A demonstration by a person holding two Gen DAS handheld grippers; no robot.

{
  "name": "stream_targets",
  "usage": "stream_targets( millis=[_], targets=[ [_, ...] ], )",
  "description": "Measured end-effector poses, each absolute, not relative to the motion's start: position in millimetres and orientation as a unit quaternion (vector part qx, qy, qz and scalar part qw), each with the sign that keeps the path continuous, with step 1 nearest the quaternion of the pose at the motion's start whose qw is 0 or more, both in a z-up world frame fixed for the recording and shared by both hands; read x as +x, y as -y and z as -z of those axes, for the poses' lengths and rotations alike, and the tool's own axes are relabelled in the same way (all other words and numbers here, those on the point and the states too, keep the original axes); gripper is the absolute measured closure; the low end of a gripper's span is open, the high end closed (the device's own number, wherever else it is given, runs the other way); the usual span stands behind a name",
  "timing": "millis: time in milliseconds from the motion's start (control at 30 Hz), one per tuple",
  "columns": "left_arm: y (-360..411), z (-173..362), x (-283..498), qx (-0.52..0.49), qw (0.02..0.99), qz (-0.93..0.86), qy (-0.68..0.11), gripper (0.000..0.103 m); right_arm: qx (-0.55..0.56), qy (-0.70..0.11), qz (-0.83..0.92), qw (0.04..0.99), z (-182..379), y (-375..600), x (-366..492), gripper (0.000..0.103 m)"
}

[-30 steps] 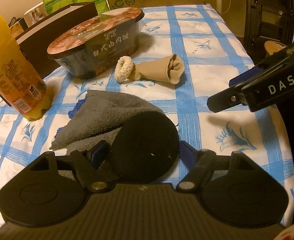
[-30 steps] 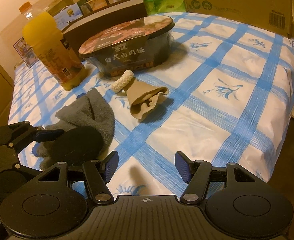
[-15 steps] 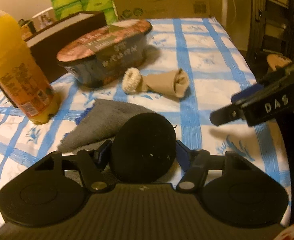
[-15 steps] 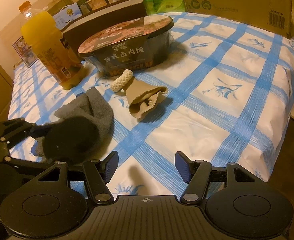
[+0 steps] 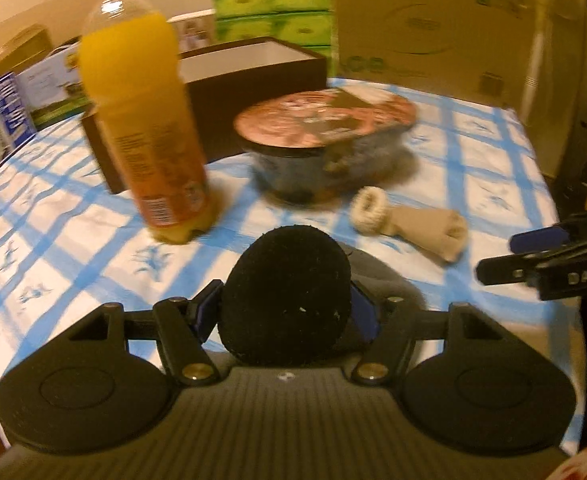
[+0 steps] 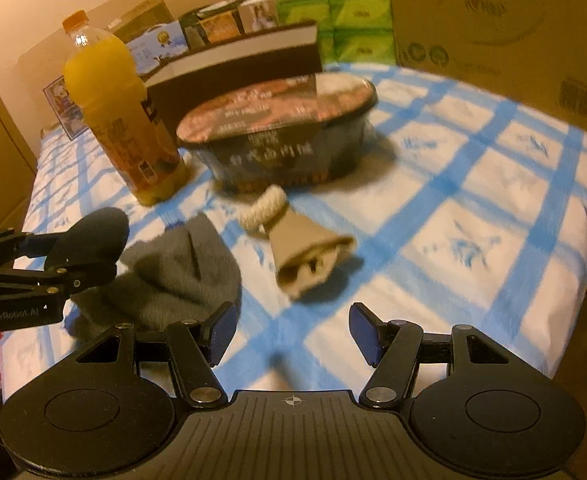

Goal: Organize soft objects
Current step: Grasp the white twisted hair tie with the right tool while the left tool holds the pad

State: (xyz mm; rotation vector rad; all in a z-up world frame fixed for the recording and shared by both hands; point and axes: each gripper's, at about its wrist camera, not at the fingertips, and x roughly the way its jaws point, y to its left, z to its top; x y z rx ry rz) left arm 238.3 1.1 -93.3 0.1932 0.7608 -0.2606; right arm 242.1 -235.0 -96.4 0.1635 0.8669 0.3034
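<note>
Black pad [image 5: 287,294]: I had this round, soft, dark thing pinched between the blue pads of my left gripper [image 5: 285,314]; the jaws had just closed in on it from a wider spread, and both pads pressed its flanks.
Where it was: in the right wrist view the black pad [image 6: 91,236] hung clear of the checked cloth [image 6: 473,208], raised above and beside the grey sock [image 6: 173,276], touching neither as far as I could tell.
Step in hand: I judged this as the carry, with the pad picked and lifted and its place not yet reached.
Likely goal: the open dark box [image 5: 253,76] behind the juice bottle [image 5: 143,112] looked to me like the bin for the soft things, though I could not be sure.
Next move: it called for a path past the tall bottle and the noodle bowl [image 5: 327,148] without clipping either, then a release over the box.
Right gripper [image 6: 291,334]: its jaws stood spread with nothing between them, over bare cloth, near the rolled beige sock [image 6: 305,252] but not touching it.
Left to do: the grey sock and the beige sock lay on the cloth, well apart from the box, so I reckoned the task was early on.
Risk: the pad is squashy and wide in the grip; a hard swing might have let it slip.
</note>
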Motion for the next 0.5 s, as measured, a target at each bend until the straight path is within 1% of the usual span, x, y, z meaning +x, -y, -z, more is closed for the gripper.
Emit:
stream_targets(
  millis=[267, 500],
  targets=[
    [-26.4, 96.5, 262.4, 0.067, 0.918, 0.052, -0.389, 0.038, 0.039, -0.386, -0.168, 0.906, 92.4, 215.9, 273.4, 0.041],
    [-41.4, 101.9, 279.4, 0.046, 0.916, 0.016, -0.397, 0.038, -0.001, -0.385, -0.190, 0.903, 106.1, 194.9, 305.6, 0.041]
  ],
)
